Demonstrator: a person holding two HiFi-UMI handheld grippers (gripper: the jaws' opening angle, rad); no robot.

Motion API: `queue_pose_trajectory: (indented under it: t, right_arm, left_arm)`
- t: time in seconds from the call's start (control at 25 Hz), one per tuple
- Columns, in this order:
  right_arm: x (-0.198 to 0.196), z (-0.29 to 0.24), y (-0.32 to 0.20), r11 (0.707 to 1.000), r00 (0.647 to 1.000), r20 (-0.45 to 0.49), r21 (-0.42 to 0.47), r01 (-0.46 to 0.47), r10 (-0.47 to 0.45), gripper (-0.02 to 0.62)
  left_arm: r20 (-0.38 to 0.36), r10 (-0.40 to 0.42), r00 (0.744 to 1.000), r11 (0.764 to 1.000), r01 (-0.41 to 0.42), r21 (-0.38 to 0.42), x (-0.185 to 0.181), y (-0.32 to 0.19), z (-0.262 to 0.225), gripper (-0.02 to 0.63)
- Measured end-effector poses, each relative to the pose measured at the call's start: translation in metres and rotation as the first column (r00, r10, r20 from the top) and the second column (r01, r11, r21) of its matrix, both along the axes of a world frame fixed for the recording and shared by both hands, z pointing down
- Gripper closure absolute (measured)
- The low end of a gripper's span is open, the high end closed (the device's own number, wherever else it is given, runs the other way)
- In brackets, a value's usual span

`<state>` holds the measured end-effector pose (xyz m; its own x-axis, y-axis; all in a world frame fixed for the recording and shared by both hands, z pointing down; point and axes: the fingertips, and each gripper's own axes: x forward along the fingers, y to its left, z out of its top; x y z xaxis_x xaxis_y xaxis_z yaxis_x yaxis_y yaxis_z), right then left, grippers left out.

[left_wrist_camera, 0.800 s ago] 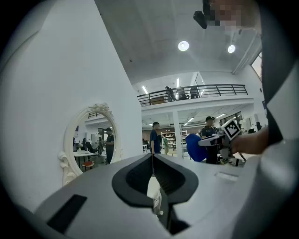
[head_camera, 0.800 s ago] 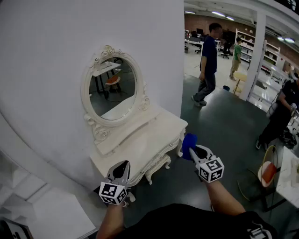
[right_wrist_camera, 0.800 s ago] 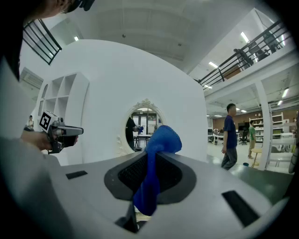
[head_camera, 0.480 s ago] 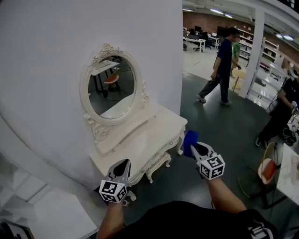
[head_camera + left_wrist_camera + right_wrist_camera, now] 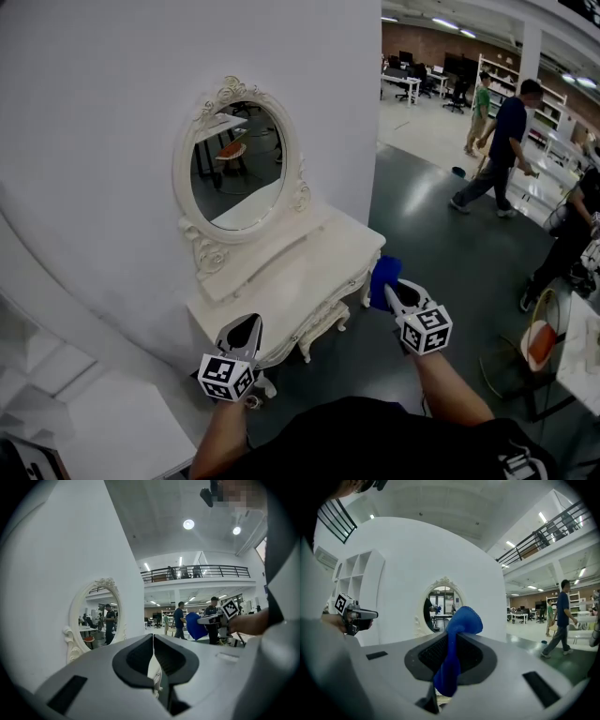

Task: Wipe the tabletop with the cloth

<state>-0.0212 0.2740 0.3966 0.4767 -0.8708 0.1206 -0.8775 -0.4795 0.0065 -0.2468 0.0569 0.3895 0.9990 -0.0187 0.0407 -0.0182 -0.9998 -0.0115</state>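
oval mirror against white wall; person mid-stride beyond

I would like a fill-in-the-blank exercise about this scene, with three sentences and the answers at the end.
The right tongs grip a ___ cloth.
The left tongs are shut and hold ___.
The mirror above the white dressing table has an ___ shape.

Missing words: blue; nothing; oval.

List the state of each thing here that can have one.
blue cloth: bunched, held clear of the tabletop
right gripper: shut on the blue cloth
left gripper: shut, empty
tabletop: bare
mirror: upright against the wall
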Motion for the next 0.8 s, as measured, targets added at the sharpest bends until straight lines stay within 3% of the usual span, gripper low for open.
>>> queue_pose_trajectory:
  t: [0.44, 0.64, 0.8]
  right_arm:
    - [0.03, 0.021, -0.027, 0.999, 0.999, 0.024, -0.026, 0.04, -0.04, 0.555]
    - [0.078, 0.036, -0.049, 0.997, 0.996, 0.053, -0.026, 0.069, -0.068, 0.555]
    - [0.132, 0.041, -0.065, 0.995, 0.993, 0.065, -0.026, 0.098, -0.096, 0.554]
  left_arm:
    - [0.02, -0.049, 0.999, 0.999, 0.049, -0.014, 0.018, -0.015, 0.013, 0.594]
    - [0.043, -0.092, 0.995, 0.996, 0.092, -0.012, 0.055, -0.03, 0.021, 0.593]
    - [0.057, -0.115, 0.992, 0.993, 0.116, -0.013, 0.105, -0.038, 0.024, 0.594]
